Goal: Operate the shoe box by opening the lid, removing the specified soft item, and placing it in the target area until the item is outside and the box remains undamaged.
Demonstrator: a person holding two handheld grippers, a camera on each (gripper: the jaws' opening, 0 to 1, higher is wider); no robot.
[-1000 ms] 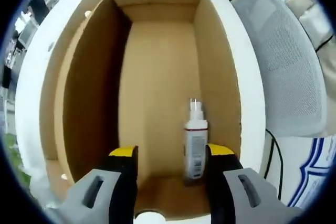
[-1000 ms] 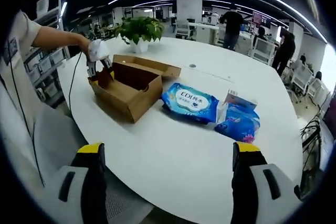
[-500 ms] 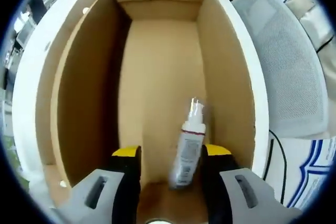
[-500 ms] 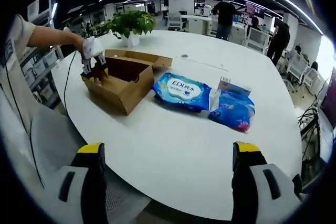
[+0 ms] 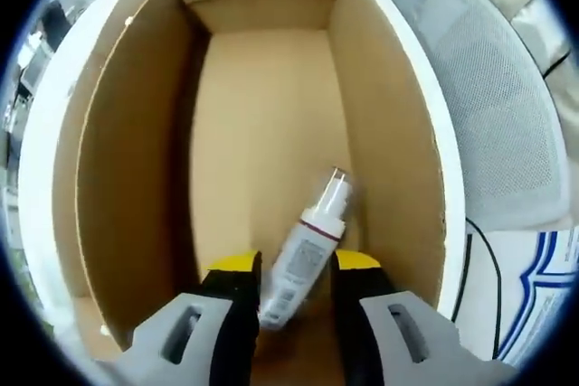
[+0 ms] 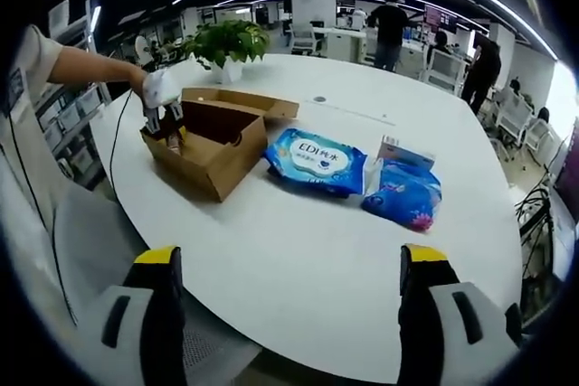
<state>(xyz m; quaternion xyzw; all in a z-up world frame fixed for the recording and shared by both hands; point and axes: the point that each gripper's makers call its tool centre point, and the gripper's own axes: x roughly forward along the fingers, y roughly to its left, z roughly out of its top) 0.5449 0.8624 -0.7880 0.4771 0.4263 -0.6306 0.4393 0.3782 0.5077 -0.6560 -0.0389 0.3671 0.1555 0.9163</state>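
While my left gripper (image 5: 289, 282) reaches down into the open shoe box (image 5: 127, 178), its jaws stand one on each side of the small spray bottle (image 5: 306, 250), close against the lower body; I judge them clamped or nearly so, though contact is hard to confirm. The bottle leans, nozzle tipped up and to the right toward the box's right wall, base sitting between the yellow jaw tips, probably tilted by the squeeze. Lid already folded back, so the reach is clear. Further right on the white bench (image 6: 298, 250) lie a blue wipes pack (image 6: 317, 162) and a blue patterned pouch (image 6: 405, 196). My right gripper (image 6: 288, 291) hovers off the bench edge, jaws wide apart, nothing between them, likely waiting.
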